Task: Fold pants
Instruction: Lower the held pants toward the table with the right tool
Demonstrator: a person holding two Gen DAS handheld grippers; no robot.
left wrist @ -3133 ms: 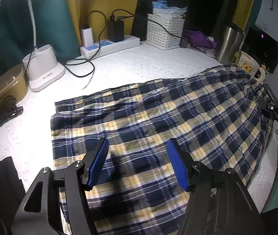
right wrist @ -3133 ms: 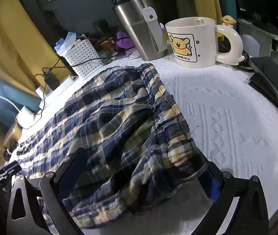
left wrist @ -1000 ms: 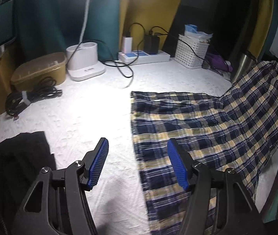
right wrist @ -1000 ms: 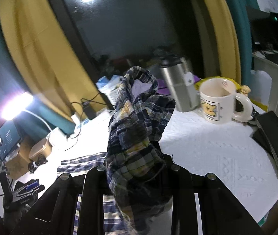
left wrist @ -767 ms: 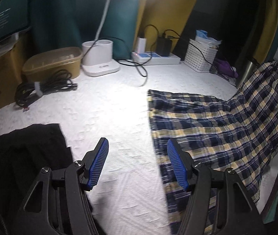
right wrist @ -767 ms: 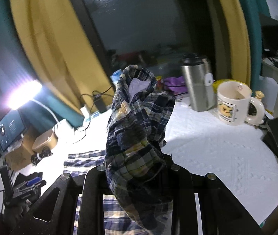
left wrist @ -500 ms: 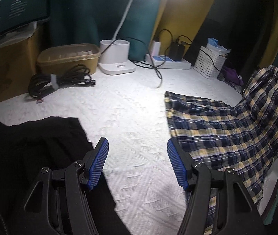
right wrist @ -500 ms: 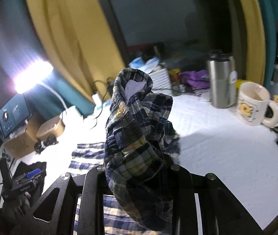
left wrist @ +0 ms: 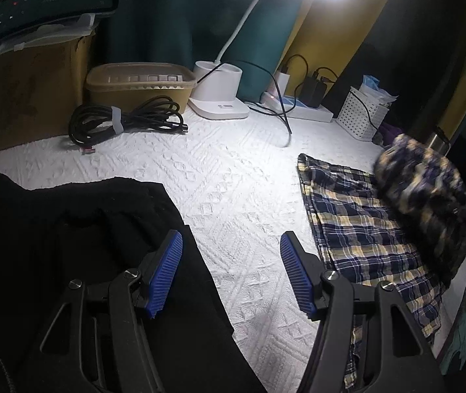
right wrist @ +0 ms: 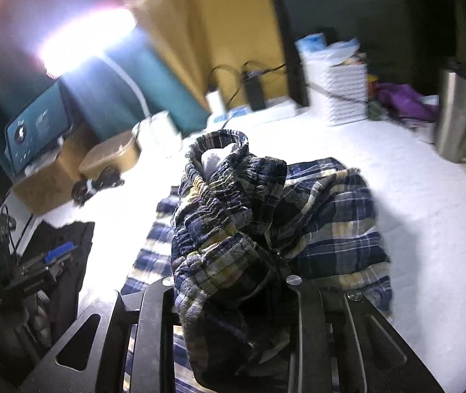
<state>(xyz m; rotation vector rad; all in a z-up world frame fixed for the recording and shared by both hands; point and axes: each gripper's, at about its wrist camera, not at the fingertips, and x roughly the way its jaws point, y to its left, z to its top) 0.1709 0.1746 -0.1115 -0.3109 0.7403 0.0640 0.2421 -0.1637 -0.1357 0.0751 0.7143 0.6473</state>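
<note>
While the right gripper pinches a gathered bunch of the plaid pants at the elastic waistband, its jaws closed tight on the cloth, the fold is mid-stroke: the waist end is lifted clear of the white textured table cover and hangs over the part of the pants that lies flat. In the left wrist view that raised bunch shows as a blurred checked mass above the flat leg end, on the side of the pants away from the desk lamp base.

The left gripper stands about half open with nothing between its blue pads. It hovers over bare table cover, between the pants and a black garment that lies on the near side of the lamp base; its left pad hangs over that garment's edge. It has no hold on the pants.

As I judge it, the step in hand is carrying the waistband over toward the leg hems to halve the pants lengthwise. The next move calls for lowering the waist end onto the flat part so the edges line up near the hem closest to the lamp base, then letting go. The free gripper could pin or smooth the lower layer, since loose cloth may drag and bunch as the top layer comes down.
</note>
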